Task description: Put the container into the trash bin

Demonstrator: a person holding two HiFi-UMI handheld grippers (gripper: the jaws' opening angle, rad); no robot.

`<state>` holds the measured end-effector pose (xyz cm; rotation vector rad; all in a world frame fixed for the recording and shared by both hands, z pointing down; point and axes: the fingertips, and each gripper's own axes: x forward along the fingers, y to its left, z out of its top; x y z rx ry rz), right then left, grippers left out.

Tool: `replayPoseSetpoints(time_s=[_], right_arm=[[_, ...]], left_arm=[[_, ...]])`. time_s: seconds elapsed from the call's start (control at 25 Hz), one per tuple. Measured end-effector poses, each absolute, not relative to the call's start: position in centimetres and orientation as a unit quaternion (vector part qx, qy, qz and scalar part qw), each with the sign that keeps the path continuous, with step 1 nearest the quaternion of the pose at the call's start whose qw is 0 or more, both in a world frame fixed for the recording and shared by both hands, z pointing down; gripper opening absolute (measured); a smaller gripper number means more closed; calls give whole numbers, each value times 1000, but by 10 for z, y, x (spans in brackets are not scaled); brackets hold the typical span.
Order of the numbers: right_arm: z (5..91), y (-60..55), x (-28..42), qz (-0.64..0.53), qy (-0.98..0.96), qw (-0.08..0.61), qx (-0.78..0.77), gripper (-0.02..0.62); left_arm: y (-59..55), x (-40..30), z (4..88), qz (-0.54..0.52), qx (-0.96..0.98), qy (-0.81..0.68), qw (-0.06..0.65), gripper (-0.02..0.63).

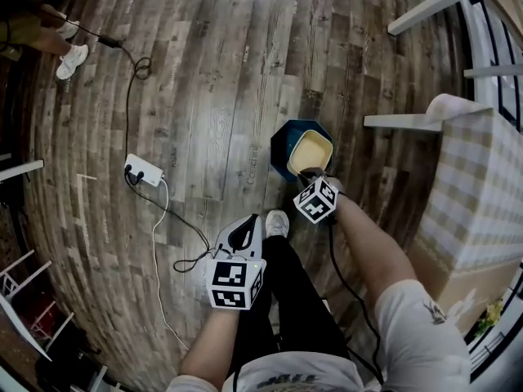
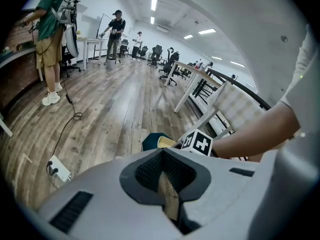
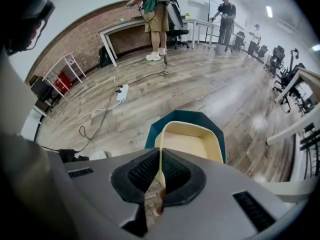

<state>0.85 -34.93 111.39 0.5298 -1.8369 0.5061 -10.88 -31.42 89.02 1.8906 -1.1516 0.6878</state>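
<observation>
**Container over bin, right claw clamped on its rim: drop not yet made**

At far left a power strip (image 1: 144, 171) with its cable is lying on the wood floor, well apart from the work.

The left gripper (image 1: 245, 233) is hanging low beside the person's leg and pointing down. Its claw is clenched with nothing gripped. Only a thin tan sliver is showing in the slit, probably floor. It is taking no part in the job.

Just right of the person's shoe (image 1: 277, 223) the dark teal trash bin (image 1: 286, 133) is standing open on the floor. The cream container (image 1: 309, 152) is sitting tilted over the bin's mouth and covering most of it. I cannot tell whether it is touching the bin rim.

The right gripper (image 1: 311, 174) is grasping the container, pinching its near rim edge-on between the pads.

At right a table with a checked cloth (image 1: 478, 194) is standing clear of the bin.

Risks from here:
- The container is looking nearly as wide as the opening, so letting go flat could leave it bridging the rim instead of dropping in.
- The grip is on one thin edge only, so the container could swing or slip out and land on the floor.
- Pushing down off-centre could tip or shove the bin, which looks light.
</observation>
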Motion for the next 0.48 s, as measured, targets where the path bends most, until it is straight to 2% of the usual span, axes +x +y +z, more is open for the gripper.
replayPoseSetpoints(time_s=[0.2, 0.4, 0.44, 0.48], right_arm=[[1149, -353, 12, 184, -769, 577, 203, 14], [1158, -363, 5, 172, -772, 573, 212, 22], [1159, -364, 3, 169, -775, 572, 210, 47], [1160, -364, 1, 167, -776, 571, 208, 103]], left_arm=[[-300, -99, 918, 291, 745, -437, 411, 3], [-296, -89, 922, 289, 751, -421, 419, 3], [-295, -87, 922, 287, 752, -418, 420, 3], [-293, -85, 922, 287, 754, -415, 421, 3]])
